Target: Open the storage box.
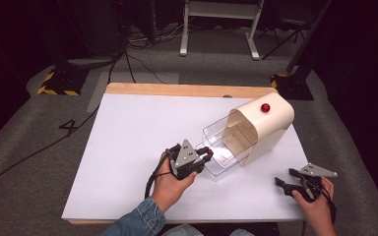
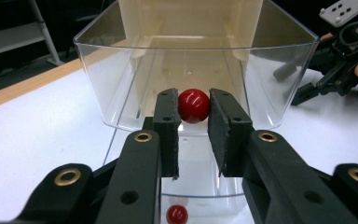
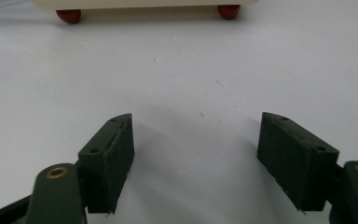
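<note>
Item: red knob [image 2: 193, 106] on clear drawer [image 2: 279, 79] front, pinched between left gripper [image 2: 194, 122] pads (drawer drawn out of cream housing [image 1: 268, 125]). Right gripper [image 3: 196, 154] idle, jaws spread over white table [image 3: 205, 65]. Advice: keep grip centred, move straight along the drawer's run

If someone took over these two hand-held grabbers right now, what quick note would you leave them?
Left tongs: shut on the round red knob of the clear plastic drawer.
Right tongs: open, holding nothing, over the white table.
The drawer sticks well out of the cream rounded box.
Done: knob gripped, drawer out.
Left: probably finishing the drawer move, then letting go.
</note>
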Demonstrator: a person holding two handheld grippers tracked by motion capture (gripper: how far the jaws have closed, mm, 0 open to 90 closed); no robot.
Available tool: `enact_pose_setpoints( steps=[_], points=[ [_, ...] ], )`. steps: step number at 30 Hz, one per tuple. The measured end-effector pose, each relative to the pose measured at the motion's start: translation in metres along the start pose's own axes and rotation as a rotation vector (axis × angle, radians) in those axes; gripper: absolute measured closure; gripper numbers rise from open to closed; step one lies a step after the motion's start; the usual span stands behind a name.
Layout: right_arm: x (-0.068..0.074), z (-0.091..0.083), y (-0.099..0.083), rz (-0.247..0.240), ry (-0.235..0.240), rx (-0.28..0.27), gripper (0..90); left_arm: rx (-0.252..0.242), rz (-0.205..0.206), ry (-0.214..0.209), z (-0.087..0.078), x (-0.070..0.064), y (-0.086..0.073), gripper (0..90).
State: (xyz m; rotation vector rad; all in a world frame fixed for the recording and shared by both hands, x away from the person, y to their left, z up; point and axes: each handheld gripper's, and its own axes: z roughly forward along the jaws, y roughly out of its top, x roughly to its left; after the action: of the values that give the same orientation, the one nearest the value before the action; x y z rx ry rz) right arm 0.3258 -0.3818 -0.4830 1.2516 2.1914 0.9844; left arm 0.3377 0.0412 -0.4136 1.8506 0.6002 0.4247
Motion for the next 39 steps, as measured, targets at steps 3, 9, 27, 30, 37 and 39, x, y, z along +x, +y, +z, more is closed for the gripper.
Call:
enact_pose_setpoints(
  steps=[3, 9, 27, 30, 37, 39],
  points=[
    [0.0, 0.0, 0.0, 0.0, 0.0, 0.0, 27.3, 0.014, -0.001, 0.0, 0.001, 0.001, -0.004, 73.6],
    [0.0, 0.0, 0.0, 0.0, 0.0, 0.0, 27.3, 0.049, -0.017, 0.009, 0.003, 0.002, -0.01, 65.5],
    [0.0, 0.0, 0.0, 0.0, 0.001, -0.001, 27.3, 0.076, -0.04, 0.042, -0.005, 0.004, -0.018, 43.8],
    [0.0, 0.0, 0.0, 0.002, 0.001, 0.001, 27.3, 0.066, -0.042, 0.055, -0.012, 0.005, -0.02, 42.9],
    [-0.001, 0.0, 0.001, 0.009, 0.007, 0.007, 27.3, 0.065, -0.042, 0.075, -0.021, 0.006, -0.024, 41.4],
    [-0.001, 0.0, 0.001, 0.01, 0.008, 0.006, 27.3, 0.065, -0.049, 0.078, -0.023, 0.006, -0.026, 41.2]
  ],
)
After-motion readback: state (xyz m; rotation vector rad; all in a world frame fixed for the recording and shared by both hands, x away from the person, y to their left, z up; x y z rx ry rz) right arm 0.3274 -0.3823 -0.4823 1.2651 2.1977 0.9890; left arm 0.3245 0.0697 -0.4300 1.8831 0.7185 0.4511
